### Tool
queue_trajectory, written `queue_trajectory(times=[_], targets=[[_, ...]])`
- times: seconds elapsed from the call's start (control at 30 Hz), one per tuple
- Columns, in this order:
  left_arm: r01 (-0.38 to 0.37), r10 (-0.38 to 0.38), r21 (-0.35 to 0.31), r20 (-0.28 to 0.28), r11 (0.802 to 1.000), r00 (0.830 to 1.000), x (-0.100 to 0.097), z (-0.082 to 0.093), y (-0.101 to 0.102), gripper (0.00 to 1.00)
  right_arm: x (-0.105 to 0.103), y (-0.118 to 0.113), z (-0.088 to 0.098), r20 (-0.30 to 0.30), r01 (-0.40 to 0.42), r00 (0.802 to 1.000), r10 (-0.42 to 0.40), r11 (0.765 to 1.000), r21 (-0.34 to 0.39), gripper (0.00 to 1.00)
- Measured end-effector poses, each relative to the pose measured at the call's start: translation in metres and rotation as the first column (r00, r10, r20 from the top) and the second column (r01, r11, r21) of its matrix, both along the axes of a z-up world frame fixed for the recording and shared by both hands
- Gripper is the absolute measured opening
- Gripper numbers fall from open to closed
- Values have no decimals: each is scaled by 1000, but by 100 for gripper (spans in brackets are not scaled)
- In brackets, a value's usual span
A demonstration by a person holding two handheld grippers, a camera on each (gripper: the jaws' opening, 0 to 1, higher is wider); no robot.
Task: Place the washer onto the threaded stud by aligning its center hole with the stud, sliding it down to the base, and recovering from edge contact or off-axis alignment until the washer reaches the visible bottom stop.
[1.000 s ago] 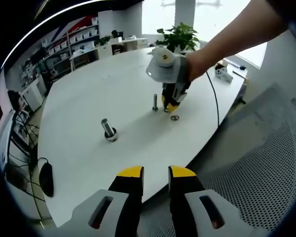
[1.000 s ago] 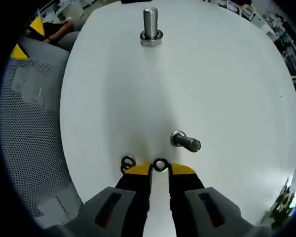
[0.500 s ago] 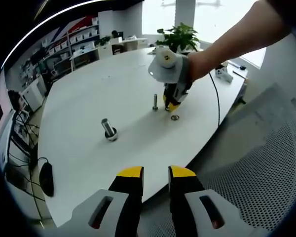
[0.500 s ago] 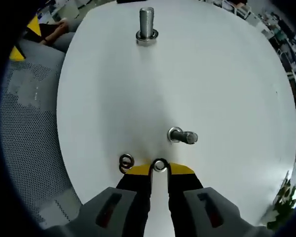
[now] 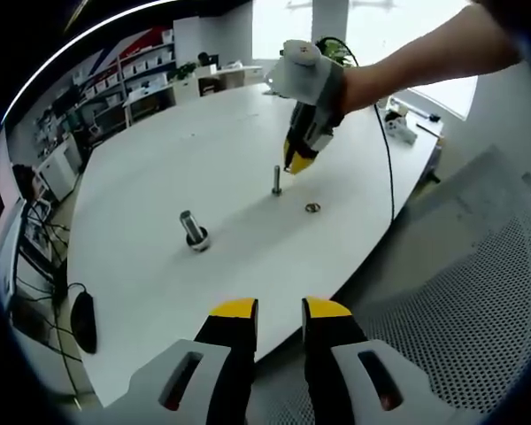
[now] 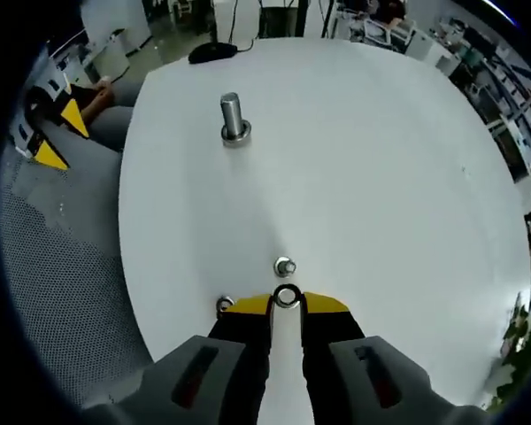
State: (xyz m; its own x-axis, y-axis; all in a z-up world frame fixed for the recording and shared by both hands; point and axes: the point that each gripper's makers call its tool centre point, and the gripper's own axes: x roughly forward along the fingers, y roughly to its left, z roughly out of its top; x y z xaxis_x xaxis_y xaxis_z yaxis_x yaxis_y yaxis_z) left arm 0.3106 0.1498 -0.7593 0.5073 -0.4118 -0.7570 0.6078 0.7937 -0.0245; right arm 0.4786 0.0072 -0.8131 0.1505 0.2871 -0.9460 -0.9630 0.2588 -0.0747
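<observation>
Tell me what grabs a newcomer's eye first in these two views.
The right gripper, seen from the left gripper view, hangs above the thin stud on the white table, with a person's arm reaching in behind it. In the right gripper view a washer sits pinched between the yellow tips, just short of that stud. A thicker bolt stands farther off, and a spare washer lies near the table edge.

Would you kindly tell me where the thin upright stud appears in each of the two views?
Left gripper view: the thin stud stands mid-table, just below the right tongs.
Right gripper view: the stud sits just above the right tongs, seen end-on.
Shared landmark: the thick bolt.
</observation>
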Motion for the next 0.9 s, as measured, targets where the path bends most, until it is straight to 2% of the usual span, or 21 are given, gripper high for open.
queue_trajectory(times=[0.3, 0.4, 0.63, 0.9], targets=[[-11, 11, 3, 5, 1000, 1000, 1, 0, 2, 17, -4, 7, 11, 23, -55, 998, 55, 998, 1, 14], [-15, 15, 4, 7, 1000, 1000, 2, 1, 3, 17, 4, 11, 10, 48, -78, 996, 78, 997, -6, 14], [-9, 9, 6, 4, 1000, 1000, 1, 0, 2, 17, 3, 26, 8, 29, -94, 995, 94, 996, -12, 14], [-14, 14, 1, 8, 1000, 1000, 1, 1, 3, 17, 8, 24, 10, 21, -72, 997, 74, 996, -48, 14]])
